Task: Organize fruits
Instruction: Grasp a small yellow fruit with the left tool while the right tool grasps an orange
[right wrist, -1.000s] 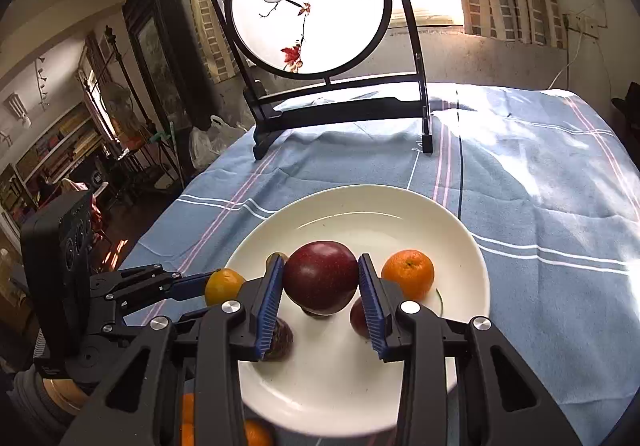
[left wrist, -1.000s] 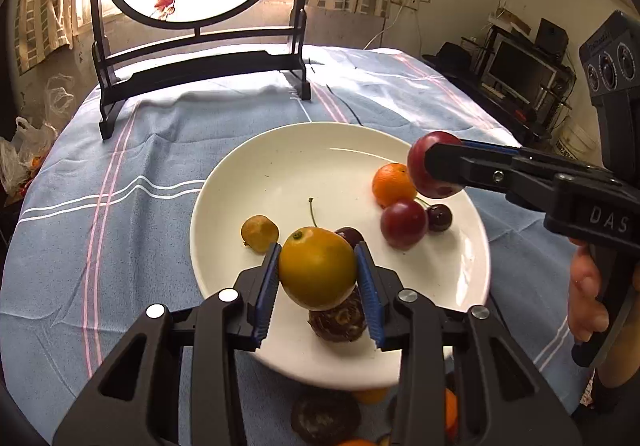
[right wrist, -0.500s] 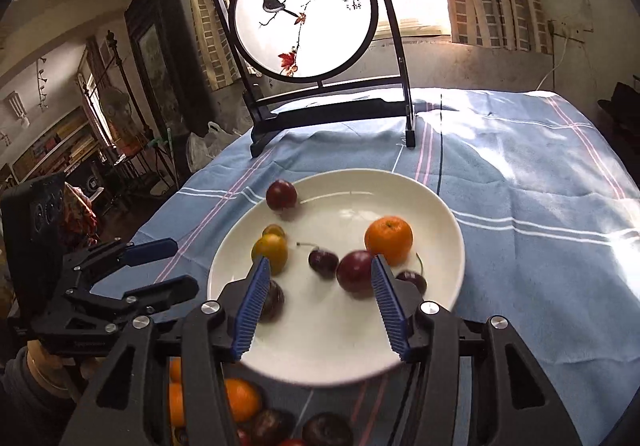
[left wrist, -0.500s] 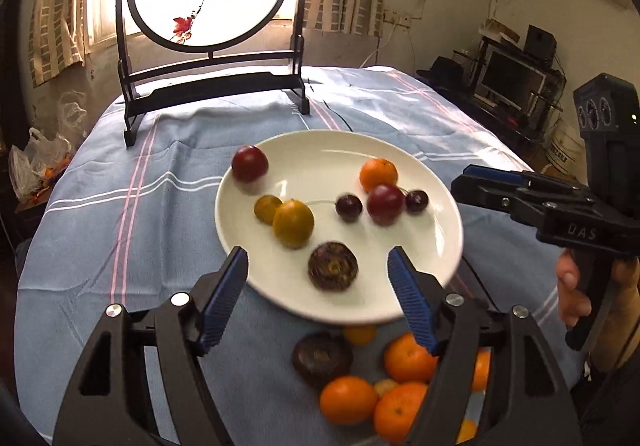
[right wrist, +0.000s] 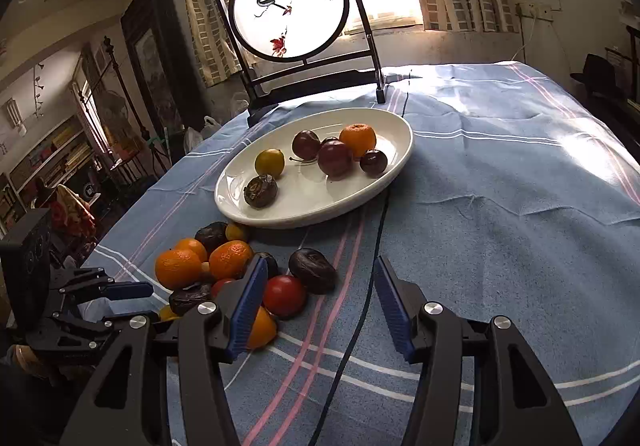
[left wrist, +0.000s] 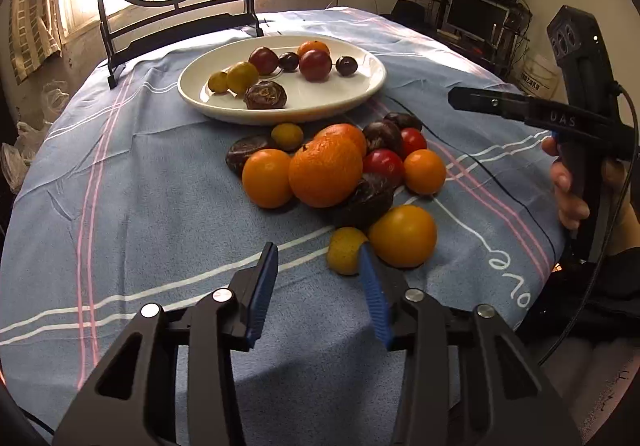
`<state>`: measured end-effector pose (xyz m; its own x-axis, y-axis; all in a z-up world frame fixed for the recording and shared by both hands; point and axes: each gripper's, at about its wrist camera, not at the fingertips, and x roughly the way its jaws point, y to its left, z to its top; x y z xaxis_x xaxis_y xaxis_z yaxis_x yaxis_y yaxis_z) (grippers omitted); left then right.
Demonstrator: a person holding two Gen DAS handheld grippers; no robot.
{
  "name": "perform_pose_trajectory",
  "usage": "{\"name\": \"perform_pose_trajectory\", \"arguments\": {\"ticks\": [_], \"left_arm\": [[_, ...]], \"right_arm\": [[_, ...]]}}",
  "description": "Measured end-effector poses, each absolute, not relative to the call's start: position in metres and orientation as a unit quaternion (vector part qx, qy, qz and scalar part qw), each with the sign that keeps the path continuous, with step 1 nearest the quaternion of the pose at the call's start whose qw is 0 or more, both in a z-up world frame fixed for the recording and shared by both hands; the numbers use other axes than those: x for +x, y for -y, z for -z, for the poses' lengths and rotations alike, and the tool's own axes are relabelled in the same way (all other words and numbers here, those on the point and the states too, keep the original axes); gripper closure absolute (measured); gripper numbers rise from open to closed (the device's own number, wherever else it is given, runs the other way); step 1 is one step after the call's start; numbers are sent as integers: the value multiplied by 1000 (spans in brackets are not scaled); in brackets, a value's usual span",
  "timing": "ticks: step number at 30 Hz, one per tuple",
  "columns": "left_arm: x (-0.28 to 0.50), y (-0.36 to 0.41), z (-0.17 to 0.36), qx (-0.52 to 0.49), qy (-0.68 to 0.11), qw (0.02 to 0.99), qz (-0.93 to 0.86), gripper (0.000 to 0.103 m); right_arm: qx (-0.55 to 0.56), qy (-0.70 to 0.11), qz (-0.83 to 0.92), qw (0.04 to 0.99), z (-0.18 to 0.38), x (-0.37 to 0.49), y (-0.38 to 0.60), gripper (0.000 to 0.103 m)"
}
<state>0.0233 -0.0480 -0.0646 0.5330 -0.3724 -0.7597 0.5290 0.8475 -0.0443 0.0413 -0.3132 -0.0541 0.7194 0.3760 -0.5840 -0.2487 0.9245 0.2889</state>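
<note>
1. Both grippers have been drawn back from the plate [left wrist: 362, 94] since the earlier frame; seven fruits are left on it.
2. Left gripper [left wrist: 318, 286] and right gripper [right wrist: 316, 310] are held spread and empty.
3. Loose fruits [left wrist: 326, 172] are heaped on the table [left wrist: 120, 206] beside the plate.
4. Next, a fresh pick appears called for, likely the small yellow fruit [left wrist: 345, 255] nearest the left gripper.

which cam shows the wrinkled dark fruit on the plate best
The left wrist view: the wrinkled dark fruit sits at the white plate's near edge, its creased top lit and unobstructed. The right wrist view shows it from the side, shaded and less detailed.
</note>
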Motion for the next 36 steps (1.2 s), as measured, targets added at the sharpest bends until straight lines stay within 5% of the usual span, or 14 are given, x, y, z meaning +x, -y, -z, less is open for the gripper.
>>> {"name": "perform_pose_trajectory", "arguments": {"ticks": [17,33,34,36], "left_arm": [[20,69,83,110,-405,868,265,75],[4,32,41,65,-365,897,242,78],[4,32,41,65,-365,897,242,78],[4,31,41,63,-364,897,240,78]], "right_arm": [[92,-325,-184,923,53,38,312,47],[-14,-431,-222,875,74,40,236,47],[-15,-437,-213,874,77,42,235,59],[0,-435,-214,875,76,41,238,64]]}}
